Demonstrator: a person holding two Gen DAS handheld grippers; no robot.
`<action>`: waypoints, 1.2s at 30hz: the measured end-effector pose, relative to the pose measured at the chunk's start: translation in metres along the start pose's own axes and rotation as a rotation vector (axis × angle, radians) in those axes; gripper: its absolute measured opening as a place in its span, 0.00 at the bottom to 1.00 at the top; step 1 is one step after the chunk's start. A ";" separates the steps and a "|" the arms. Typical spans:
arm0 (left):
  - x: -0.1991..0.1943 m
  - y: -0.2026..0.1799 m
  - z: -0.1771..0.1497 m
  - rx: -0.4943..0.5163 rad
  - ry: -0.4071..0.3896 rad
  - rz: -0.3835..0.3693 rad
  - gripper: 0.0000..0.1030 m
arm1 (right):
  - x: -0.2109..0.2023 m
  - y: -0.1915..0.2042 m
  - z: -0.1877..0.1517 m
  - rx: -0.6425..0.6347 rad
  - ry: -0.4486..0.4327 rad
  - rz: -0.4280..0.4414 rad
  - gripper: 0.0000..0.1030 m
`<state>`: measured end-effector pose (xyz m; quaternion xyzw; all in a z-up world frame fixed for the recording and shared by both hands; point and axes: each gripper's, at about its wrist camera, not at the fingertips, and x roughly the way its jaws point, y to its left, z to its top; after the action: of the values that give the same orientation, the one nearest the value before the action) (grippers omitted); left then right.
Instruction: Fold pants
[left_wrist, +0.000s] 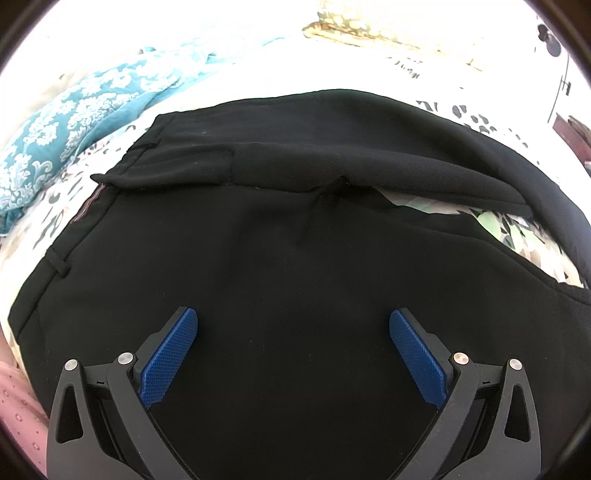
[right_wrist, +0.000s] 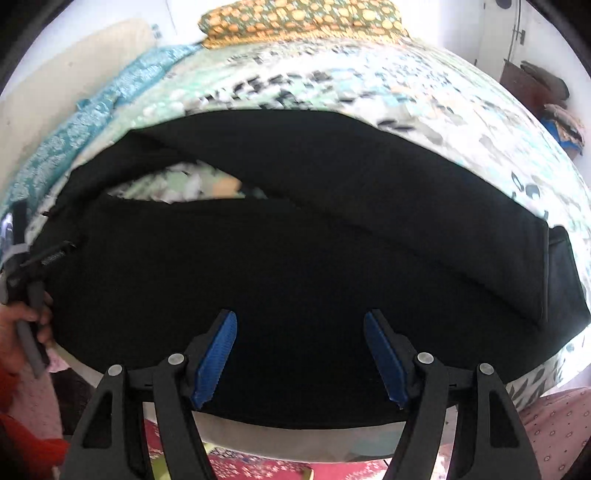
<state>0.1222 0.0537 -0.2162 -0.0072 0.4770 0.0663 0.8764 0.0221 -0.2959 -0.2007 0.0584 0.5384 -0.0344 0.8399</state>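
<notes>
Black pants (left_wrist: 295, 243) lie flat on a bed with a leaf-print sheet (left_wrist: 517, 229). The waistband with a belt loop is at the left in the left wrist view, and one leg is laid across the far side with a gap of sheet showing between the legs. My left gripper (left_wrist: 293, 325) is open and empty, hovering over the seat area. In the right wrist view the pants (right_wrist: 295, 266) stretch across, leg hems at the right. My right gripper (right_wrist: 300, 325) is open and empty above the near leg, close to the bed's front edge.
A teal patterned blanket (left_wrist: 74, 122) lies at the far left. An orange-dotted pillow (right_wrist: 303, 18) sits at the head of the bed. The person's hand and the left gripper's handle (right_wrist: 26, 314) show at the left edge. A red patterned floor mat (right_wrist: 258, 465) lies below the bed edge.
</notes>
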 end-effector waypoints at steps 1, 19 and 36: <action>0.000 0.000 0.000 0.000 0.000 0.000 1.00 | 0.003 -0.003 -0.001 0.005 0.006 -0.005 0.69; 0.000 -0.002 0.000 0.001 -0.007 0.009 1.00 | -0.016 -0.121 -0.014 0.581 -0.161 0.356 0.98; -0.012 -0.001 0.027 -0.013 0.107 -0.068 0.99 | -0.032 -0.179 0.017 0.711 -0.270 0.154 0.05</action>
<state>0.1388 0.0538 -0.1914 -0.0325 0.5221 0.0391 0.8514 0.0021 -0.4759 -0.1758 0.3813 0.3717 -0.1632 0.8306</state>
